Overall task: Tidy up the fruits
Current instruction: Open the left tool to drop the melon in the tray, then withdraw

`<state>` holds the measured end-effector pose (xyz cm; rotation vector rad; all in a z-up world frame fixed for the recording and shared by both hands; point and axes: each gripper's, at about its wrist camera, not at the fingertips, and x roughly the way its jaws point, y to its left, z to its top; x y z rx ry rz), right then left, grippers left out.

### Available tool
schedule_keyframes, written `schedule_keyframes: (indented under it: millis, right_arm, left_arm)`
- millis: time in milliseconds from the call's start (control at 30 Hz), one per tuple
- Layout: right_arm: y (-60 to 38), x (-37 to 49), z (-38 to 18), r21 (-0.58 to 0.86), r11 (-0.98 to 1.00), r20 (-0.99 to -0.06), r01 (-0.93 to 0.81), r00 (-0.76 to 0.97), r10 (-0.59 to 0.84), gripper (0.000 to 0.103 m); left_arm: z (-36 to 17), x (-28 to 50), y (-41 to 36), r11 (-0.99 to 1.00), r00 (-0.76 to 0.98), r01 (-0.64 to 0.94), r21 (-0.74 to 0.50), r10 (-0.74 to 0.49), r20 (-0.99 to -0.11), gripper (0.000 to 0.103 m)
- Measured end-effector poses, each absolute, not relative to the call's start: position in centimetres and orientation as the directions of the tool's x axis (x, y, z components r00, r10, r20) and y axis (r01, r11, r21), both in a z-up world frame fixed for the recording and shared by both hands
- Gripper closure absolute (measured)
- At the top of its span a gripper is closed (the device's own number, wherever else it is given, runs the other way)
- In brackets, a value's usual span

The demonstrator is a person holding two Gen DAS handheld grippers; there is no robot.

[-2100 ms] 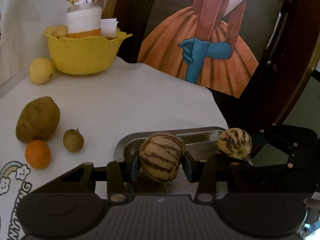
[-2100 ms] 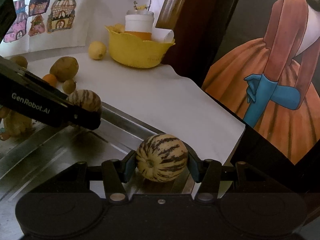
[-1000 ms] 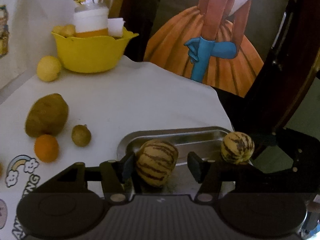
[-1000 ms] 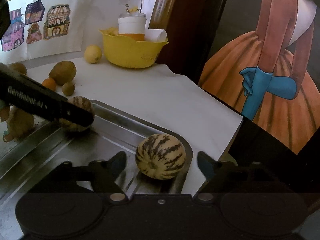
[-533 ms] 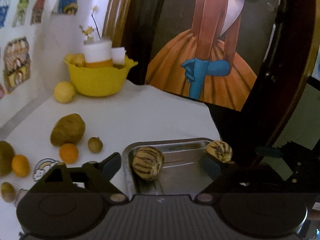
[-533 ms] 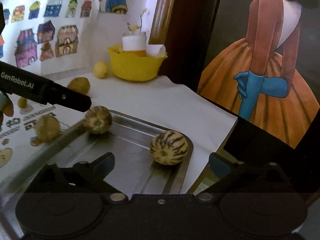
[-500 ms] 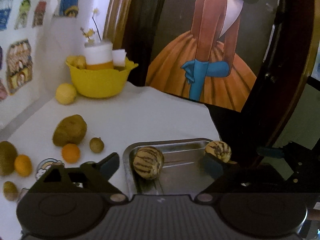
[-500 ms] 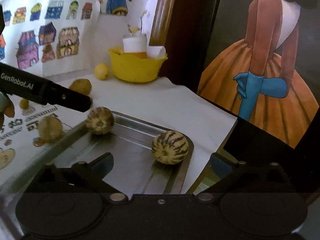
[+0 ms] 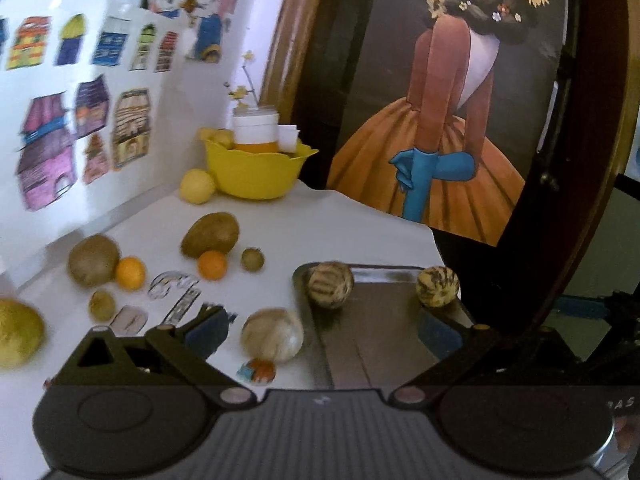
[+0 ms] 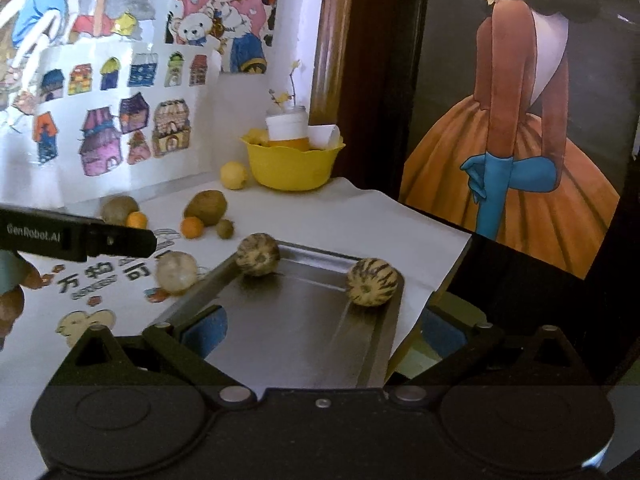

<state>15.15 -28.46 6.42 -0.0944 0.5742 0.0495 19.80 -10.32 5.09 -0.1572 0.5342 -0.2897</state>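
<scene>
Steel is filling the lower middle of both views as my two grippers are hanging above the metal tray [image 10: 288,332]. My left gripper [image 9: 322,330] is standing with its jaws wide apart after just opening, nothing gripped between them, its blue pads [image 9: 206,330] framing the tray's left edge and a pale round fruit [image 9: 273,335] that is lying on the white tablecloth [image 9: 340,232] just outside that edge. My right gripper [image 10: 324,330] is likewise gaping, its jaws having just spread, with only bare tray between them. In the right wrist view the left gripper's black finger is reaching in from the left edge of the frame. Two striped melons are sitting inside the tray at its far end: one [image 10: 257,254] in the far left corner, the other [image 10: 372,282] against the far right rim, well apart from each other. Beyond them, toward the upper left, a brown fruit [image 9: 211,235], an orange [image 9: 212,265] and a small green fruit [image 9: 252,259] are clustering on the cloth. Farther back a lemon [image 9: 197,186] is lying just beside a yellow bowl [image 9: 256,170] at the wall.
</scene>
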Motion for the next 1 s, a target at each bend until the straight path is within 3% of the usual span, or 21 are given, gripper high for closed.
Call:
schedule_keyframes:
  millis: [300, 1000]
  right_arm:
    - [-24.9, 10.6, 6.3, -0.106, 0.989, -0.545, -0.100, 0.838, 0.027, 0.001]
    - [-16.8, 7.2, 2.2, 0.064, 0.987, -0.658, -0.150, 0.737, 0.155, 0.001]
  left_arm:
    - [3.7, 14.6, -7.3, 0.962, 0.832, 0.203, -0.185, -0.269, -0.486, 0.000]
    - [0.8, 7.1, 0.5, 0.987, 0.830, 0.082, -0.136, -0.143, -0.539, 0.000]
